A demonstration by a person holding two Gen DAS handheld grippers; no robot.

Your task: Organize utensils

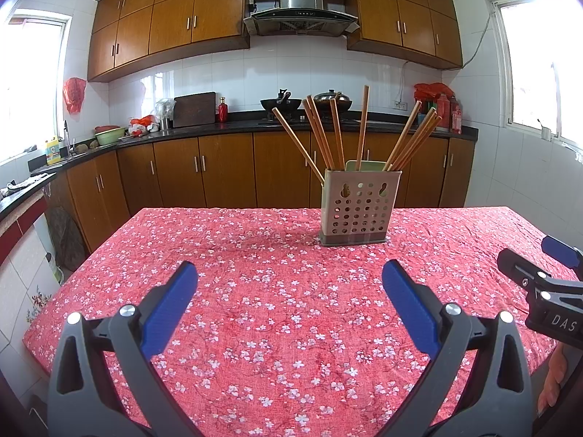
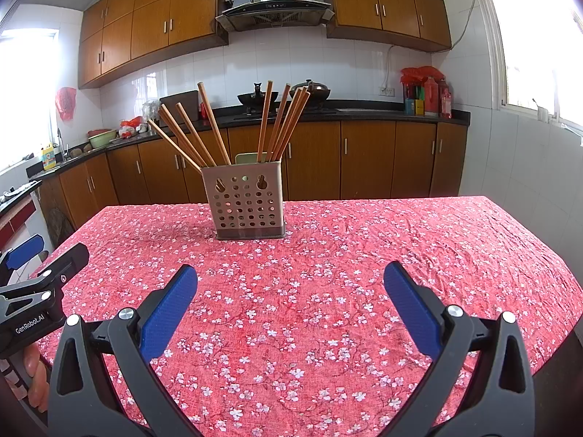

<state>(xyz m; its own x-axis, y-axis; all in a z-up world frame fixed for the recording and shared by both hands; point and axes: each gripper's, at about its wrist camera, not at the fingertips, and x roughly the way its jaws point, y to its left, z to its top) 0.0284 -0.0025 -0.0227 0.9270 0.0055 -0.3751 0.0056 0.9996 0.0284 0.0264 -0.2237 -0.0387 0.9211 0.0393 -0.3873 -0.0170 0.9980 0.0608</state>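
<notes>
1. Left wrist view: the left gripper hovers low over the desk, its two blue fingers spread wide apart with nothing between them.
2. A beige holder with round holes in its front stands upright on the red flowered cloth, ahead of the left gripper and a little to the right of its centre line, well apart from the fingertips.
3. Brown chopsticks stand in the holder, fanned out to both sides; some lean left, some lean right, and one stands nearly upright.
4. At the right edge of this view the right gripper shows from the side, beside the left one and also short of the holder.
5. Right wrist view: the right gripper is likewise spread wide and holds nothing, with bare cloth between its blue fingers.
6. From here the holder stands ahead and to the left of the gripper's centre line, near the far edge of the desk, with the chopsticks rising from it.
7. At the left edge the left gripper appears, with part of a hand on its handle below.
</notes>
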